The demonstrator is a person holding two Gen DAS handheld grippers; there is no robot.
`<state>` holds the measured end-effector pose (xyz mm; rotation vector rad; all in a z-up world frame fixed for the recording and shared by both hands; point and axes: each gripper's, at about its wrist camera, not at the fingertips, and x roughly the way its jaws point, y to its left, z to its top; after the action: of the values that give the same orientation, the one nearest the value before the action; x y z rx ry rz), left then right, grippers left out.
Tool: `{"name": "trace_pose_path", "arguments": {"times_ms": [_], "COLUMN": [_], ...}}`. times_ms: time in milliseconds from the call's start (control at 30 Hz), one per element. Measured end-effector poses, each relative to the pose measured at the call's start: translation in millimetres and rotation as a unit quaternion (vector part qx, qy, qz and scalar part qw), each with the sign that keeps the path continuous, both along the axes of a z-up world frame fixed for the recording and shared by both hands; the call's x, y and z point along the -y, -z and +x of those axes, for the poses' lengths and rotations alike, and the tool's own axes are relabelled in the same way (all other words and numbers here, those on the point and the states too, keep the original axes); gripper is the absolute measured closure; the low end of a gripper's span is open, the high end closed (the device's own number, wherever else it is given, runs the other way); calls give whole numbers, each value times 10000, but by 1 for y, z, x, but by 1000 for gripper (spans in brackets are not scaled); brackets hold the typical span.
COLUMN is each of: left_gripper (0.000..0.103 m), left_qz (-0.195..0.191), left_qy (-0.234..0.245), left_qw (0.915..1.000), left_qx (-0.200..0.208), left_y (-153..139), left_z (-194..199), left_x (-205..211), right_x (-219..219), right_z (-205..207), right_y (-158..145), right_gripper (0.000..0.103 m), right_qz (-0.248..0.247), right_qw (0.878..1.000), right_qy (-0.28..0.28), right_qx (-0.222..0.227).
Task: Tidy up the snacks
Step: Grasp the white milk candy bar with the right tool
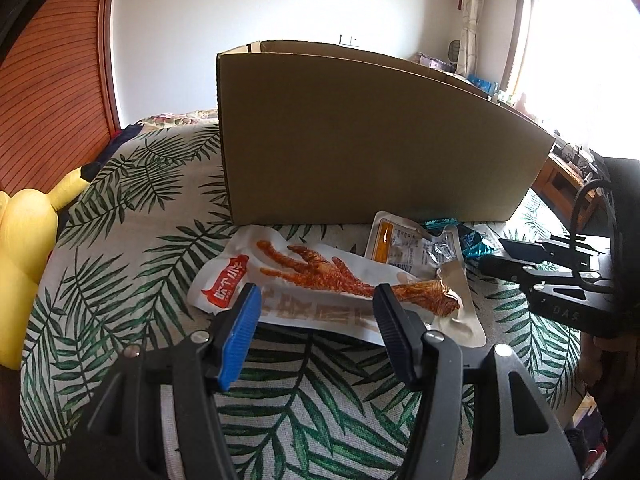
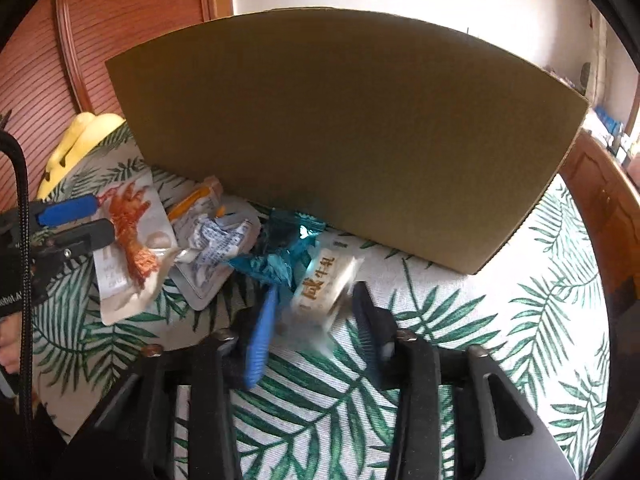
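Observation:
A chicken-foot snack pack (image 1: 320, 284) lies on the leaf-print cloth in front of a cardboard box (image 1: 360, 136). My left gripper (image 1: 316, 300) is open, its jaws standing either side of the pack's near edge. Behind it lie a silver packet (image 1: 412, 248) and a teal wrapper (image 1: 476, 244). In the right wrist view my right gripper (image 2: 314, 300) is open around a white nougat packet (image 2: 324, 284), which looks blurred. The teal wrapper (image 2: 280, 248), the silver packet (image 2: 216, 248) and the chicken-foot pack (image 2: 132, 240) lie to its left. The box (image 2: 340, 128) stands behind.
A yellow plush toy (image 1: 28, 232) sits at the left edge of the cloth (image 1: 132, 240). A slatted wooden panel (image 1: 52, 80) stands at the left. A wooden desk (image 1: 568, 176) with clutter is at the right, by a bright window.

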<state>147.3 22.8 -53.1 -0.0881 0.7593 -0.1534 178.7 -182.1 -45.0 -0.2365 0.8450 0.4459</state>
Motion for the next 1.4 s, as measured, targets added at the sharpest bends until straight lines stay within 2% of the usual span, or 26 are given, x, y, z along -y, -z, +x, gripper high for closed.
{"name": "trace_pose_path", "arguments": {"times_ms": [33, 133, 467, 633, 767, 1033, 1233, 1400], "left_gripper": [44, 44, 44, 44, 44, 44, 44, 44], "left_qz": [4, 1, -102, 415, 696, 1124, 1001, 606], "left_qy": [-1, -14, -48, -45, -107, -270, -493, -724], "left_qw": [10000, 10000, 9999, 9991, 9970, 9923, 9929, 9950], "left_qx": [0, -8, 95, -125, -333, -448, -407, -320], "left_y": [0, -1, -20, -14, -3, 3, -5, -14], "left_z": [0, 0, 24, 40, 47, 30, 4, -26], "left_x": [0, 0, 12, 34, 36, 24, 5, -16], "right_x": [1, 11, 38, 39, 39, 41, 41, 41], "right_z": [-1, -3, -18, -20, -19, -18, -19, -21], "right_y": [0, -1, 0, 1, 4, 5, 7, 7], "right_gripper": [78, 82, 81, 81, 81, 81, 81, 81], "right_qz": [-8, -50, 75, 75, 175, 185, 165, 162], "right_qw": [10000, 10000, 9999, 9998, 9997, 9996, 9995, 9994], "right_qy": [-11, -16, 97, 120, 146, 173, 203, 253], "right_qx": [0, 44, 96, 153, 127, 151, 173, 191]}}
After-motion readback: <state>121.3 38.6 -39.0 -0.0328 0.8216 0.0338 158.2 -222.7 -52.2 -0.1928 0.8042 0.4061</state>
